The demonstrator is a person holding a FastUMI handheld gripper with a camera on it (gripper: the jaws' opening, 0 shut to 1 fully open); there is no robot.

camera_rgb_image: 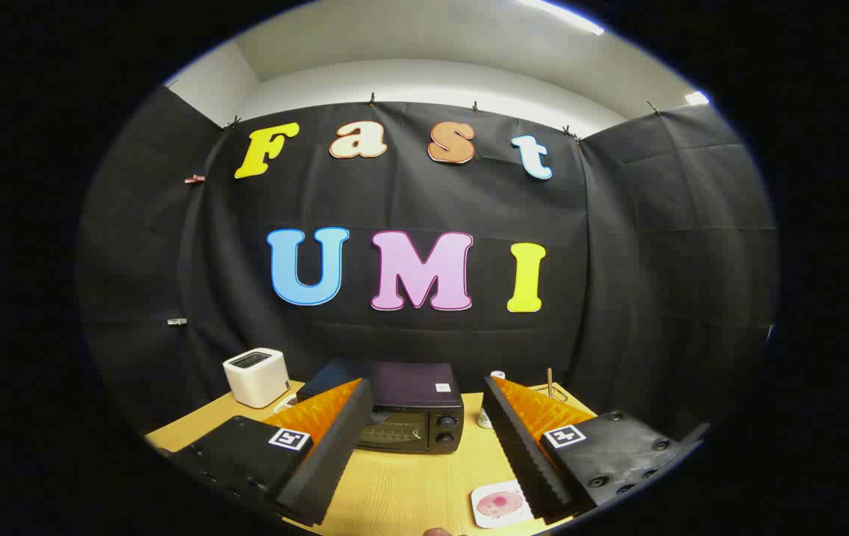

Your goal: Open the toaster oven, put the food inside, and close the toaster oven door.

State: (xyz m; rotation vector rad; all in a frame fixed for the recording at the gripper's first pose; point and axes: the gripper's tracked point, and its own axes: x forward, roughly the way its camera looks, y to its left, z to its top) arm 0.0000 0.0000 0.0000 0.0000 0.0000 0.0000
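The gripper (421, 439) is spread wide, its 2 fingers holding nothing. The toaster oven (411, 408) sits beyond them, door shut. The food plate (500, 504) lies beside one finger; a careless descent could clip it.

Light comes from ceiling strip lamps (562, 15) overhead, one glaring white, leaving the pale upper wall bright while the black cloth wall swallows most of it and stays dim. The wooden worktop (402, 484) is evenly lit with soft shadows under the spread-apart fingers (335, 439), and the toaster oven (413, 417) stands sharp. Fisheye distortion bends straight lines toward the rim, where detail darkens and softens.
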